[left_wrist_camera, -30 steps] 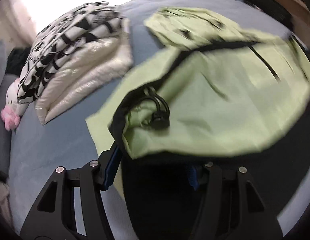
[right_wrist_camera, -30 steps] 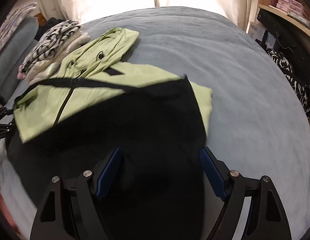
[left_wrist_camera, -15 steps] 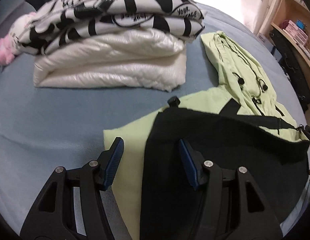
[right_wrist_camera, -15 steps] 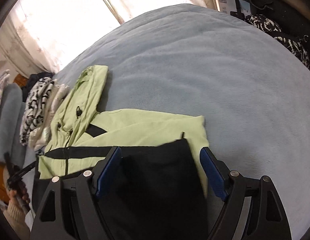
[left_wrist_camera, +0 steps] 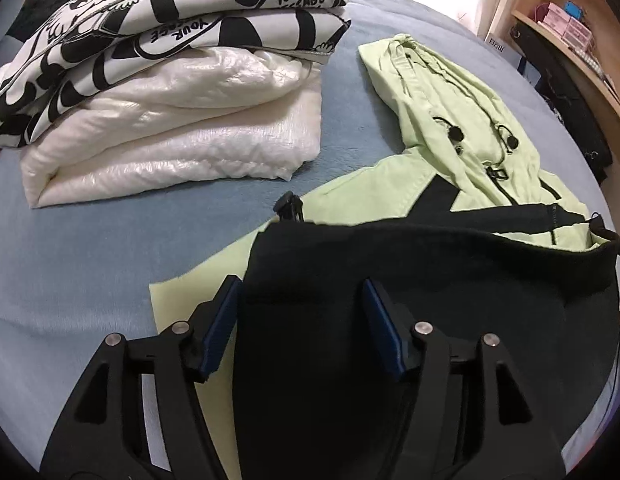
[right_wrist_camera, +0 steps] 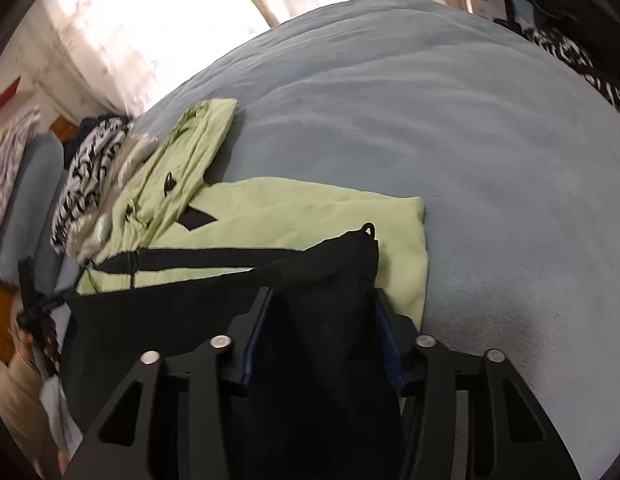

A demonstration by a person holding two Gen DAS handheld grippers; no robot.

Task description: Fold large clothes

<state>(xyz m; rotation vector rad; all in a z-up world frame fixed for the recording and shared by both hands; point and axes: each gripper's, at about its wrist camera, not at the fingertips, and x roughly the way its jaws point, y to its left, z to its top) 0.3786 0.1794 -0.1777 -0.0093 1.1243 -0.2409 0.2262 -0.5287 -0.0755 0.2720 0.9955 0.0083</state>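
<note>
A light green and black hooded jacket [left_wrist_camera: 450, 168] lies on the blue bed cover [left_wrist_camera: 89, 248]. Its black lower half [left_wrist_camera: 430, 300] is folded up over the green part. My left gripper [left_wrist_camera: 301, 312] stands open over the black fabric's left corner, the fabric lying between its fingers. In the right wrist view the jacket [right_wrist_camera: 293, 208] lies ahead, and my right gripper [right_wrist_camera: 322, 320] stands open over the black fabric's right corner [right_wrist_camera: 342, 264]. The jacket's hood [right_wrist_camera: 197, 136] points away to the upper left.
A stack of folded clothes, a black-and-white printed top [left_wrist_camera: 169, 28] on a white quilted garment [left_wrist_camera: 181, 136], sits left of the jacket. A wooden shelf [left_wrist_camera: 570, 32] with boxes stands at the right. Dark clothing [right_wrist_camera: 570, 52] lies at the bed's far right edge.
Both grippers carried the black lower half up over the green part and have opened. The left view swung toward the folded stack. The right gripper's fingers now stand closer together than half a second ago.
</note>
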